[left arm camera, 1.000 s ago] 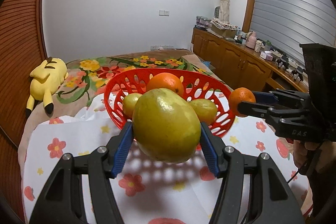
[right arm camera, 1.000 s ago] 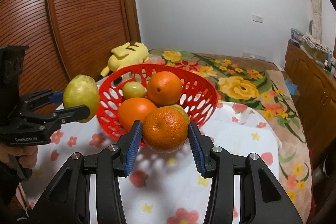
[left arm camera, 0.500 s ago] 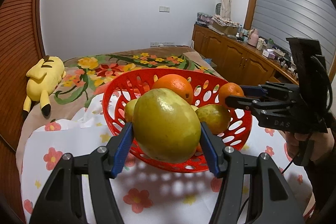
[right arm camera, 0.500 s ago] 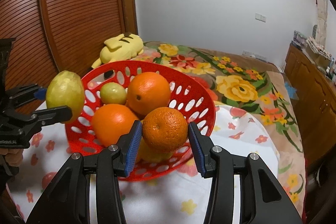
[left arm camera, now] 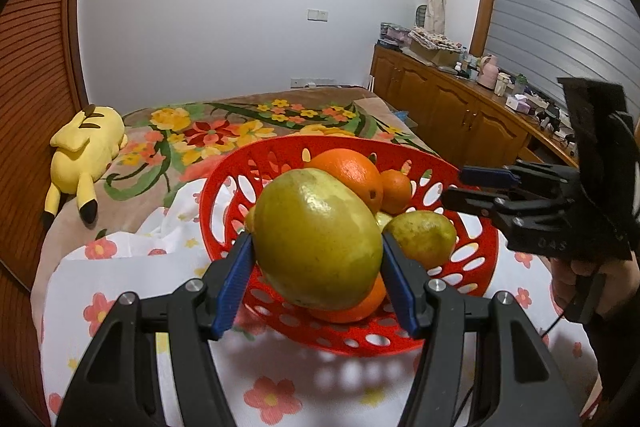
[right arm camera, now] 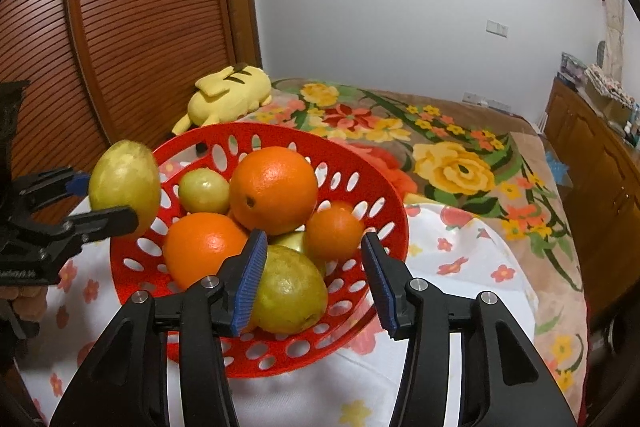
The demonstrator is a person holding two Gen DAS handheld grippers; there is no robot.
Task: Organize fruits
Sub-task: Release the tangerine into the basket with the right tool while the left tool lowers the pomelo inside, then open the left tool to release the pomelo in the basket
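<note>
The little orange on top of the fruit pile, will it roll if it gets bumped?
Probably. The little orange is round and perches on other fruit near the red basket wall, so a nudge could roll it. The wall would likely catch it. Its skin looks firm.

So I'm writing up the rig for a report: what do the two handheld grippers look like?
Both are matte black plastic with two angular, triangular-cutout fingers, ribbed blue pads and silver bolt heads at the joints. The left gripper shows pale lettering, too blurred to read, on its body in the right wrist view. The right gripper bears raised letters, a black box on top, and a thin black cable hangs below its handle.
</note>
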